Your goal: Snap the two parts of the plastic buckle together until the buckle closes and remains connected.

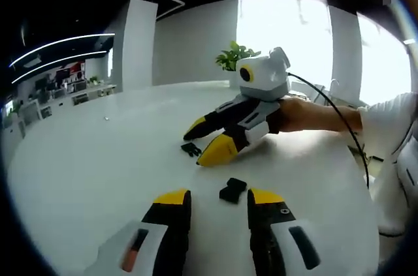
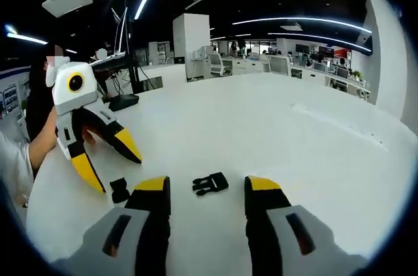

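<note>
Left gripper view puts one black buckle half [image 1: 232, 190] on the white table [image 1: 98, 158], just ahead of the left gripper [image 1: 219, 207] — jaws spread, empty. The other buckle half [image 2: 210, 184] lies apart, between the right gripper's [image 2: 207, 194] open, empty jaws — each seemingly lined up for its own pickup.

In the left gripper view, the left claw [image 1: 219, 205] with yellow tips is being cut off by the bottom edge, its body running out of frame. The small black plastic buckle piece [image 1: 232, 190] lying between its tips is showing too little detail to tell which half it is. Toward the frame's centre, the second small black buckle piece [image 1: 191, 149] is being partly hidden by the right claw [image 1: 202, 146]. At far right, a white sleeve [image 1: 390, 126] is running off the edge.

In the right gripper view, a black buckle piece [image 2: 119, 190] at lower left is being partly covered by the right claw's own tip.
</note>
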